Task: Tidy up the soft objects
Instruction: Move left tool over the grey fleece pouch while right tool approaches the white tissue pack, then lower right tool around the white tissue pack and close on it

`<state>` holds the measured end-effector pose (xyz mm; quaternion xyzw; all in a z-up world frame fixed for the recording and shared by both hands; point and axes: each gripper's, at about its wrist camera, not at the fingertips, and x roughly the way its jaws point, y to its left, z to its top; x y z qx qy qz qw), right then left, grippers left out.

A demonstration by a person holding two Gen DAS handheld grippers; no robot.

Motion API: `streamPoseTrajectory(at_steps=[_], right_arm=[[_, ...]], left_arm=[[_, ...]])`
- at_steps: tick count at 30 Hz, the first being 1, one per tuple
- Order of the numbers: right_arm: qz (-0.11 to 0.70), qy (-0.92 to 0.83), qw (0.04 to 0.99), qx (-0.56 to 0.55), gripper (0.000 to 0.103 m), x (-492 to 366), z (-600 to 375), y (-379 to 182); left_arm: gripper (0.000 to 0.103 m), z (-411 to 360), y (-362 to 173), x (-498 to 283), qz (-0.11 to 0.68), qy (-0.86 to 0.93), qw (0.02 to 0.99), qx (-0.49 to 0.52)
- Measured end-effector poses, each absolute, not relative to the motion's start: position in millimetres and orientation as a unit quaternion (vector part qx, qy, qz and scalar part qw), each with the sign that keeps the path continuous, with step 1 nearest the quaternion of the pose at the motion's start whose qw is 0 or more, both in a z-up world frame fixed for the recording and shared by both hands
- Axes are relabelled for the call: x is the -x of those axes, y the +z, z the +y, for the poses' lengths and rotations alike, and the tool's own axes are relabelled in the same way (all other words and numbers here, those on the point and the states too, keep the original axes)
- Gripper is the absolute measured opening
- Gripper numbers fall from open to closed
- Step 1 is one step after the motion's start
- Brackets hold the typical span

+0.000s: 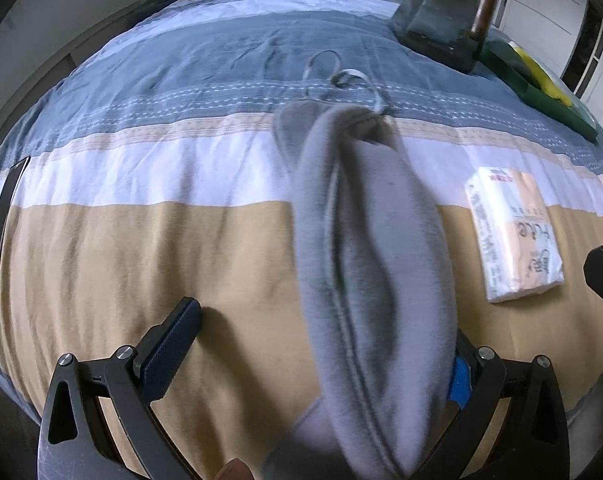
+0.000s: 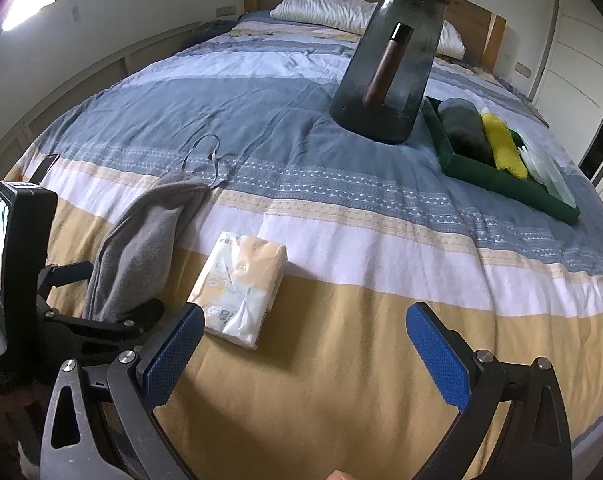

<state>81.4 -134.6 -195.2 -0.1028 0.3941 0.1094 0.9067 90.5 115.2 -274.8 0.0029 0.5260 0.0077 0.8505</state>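
A grey fleece pouch (image 1: pixel 365 264) lies lengthwise on the striped bed cover (image 1: pixel 181 240), blurred, with a white cord (image 1: pixel 341 76) at its far end. My left gripper (image 1: pixel 323 324) is open wide around the pouch's near end. Its left pad (image 1: pixel 169 344) stands apart from the fabric, and the pouch covers most of the right pad (image 1: pixel 459 376). In the right wrist view the pouch (image 2: pixel 141 248) rests between the left gripper's fingers (image 2: pixel 119 286). My right gripper (image 2: pixel 305 314) is open over the tan stripe with nothing in it, just right of a tissue pack (image 2: pixel 241 288).
A green tray (image 2: pixel 501 176) at the far right holds a dark grey roll (image 2: pixel 465 128), a yellow cloth (image 2: pixel 503 144) and clear plastic. A dark glass vase (image 2: pixel 389 60) with a brown bottle inside stands beside it. A phone (image 1: pixel 5 216) lies at the bed's left edge, a pillow (image 2: pixel 325 8) at the headboard.
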Motion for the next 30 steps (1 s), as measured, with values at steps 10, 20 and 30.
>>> streamPoseTrajectory(at_steps=[10, 20, 30], right_arm=[[0.413, 0.105, 0.9, 0.091, 0.103, -94, -118, -206], [0.44, 0.083, 0.891, 0.07, 0.103, -114, -101, -220], [0.465, 0.063, 0.88, 0.068, 0.103, -130, -91, -235]], left_arm=[[0.102, 134, -275, -90, 0.524, 0.017, 0.852, 0.004], [0.102, 135, -275, -89, 0.521, 0.009, 0.854, 0.008], [0.102, 136, -275, -88, 0.518, 0.004, 0.855, 0.005]])
